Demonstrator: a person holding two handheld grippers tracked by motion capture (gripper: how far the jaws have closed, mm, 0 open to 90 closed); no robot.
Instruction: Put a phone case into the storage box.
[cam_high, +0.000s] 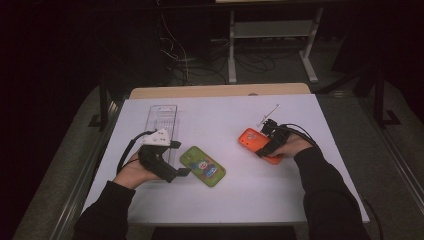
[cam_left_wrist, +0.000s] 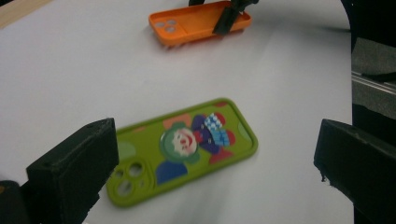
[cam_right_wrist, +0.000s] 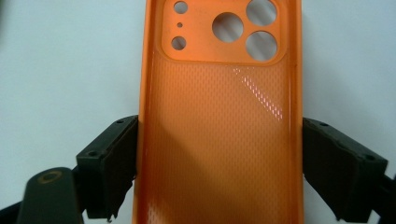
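The orange phone case (cam_right_wrist: 219, 121) lies hollow side up on the right of the white table (cam_high: 250, 195), camera holes showing, clamped across its width by the right gripper (cam_high: 267, 145). The left gripper (cam_left_wrist: 210, 177) stands wide apart, holding nothing, just short of a green phone case (cam_left_wrist: 184, 149) with a clown picture.

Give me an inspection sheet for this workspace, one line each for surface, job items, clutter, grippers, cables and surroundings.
Surface: white table top, wooden strip at far edge.
Job's things: orange phone case, inside up; green clown phone case, flat.
Clutter: clear plastic tray at far left.
Grippers: right hand-held gripper closed across the orange case's long sides; left hand-held gripper open, apart from the green case.
Cables: black cable trailing from right gripper; tangle on floor beyond.
Surroundings: dark room, white frame legs behind.
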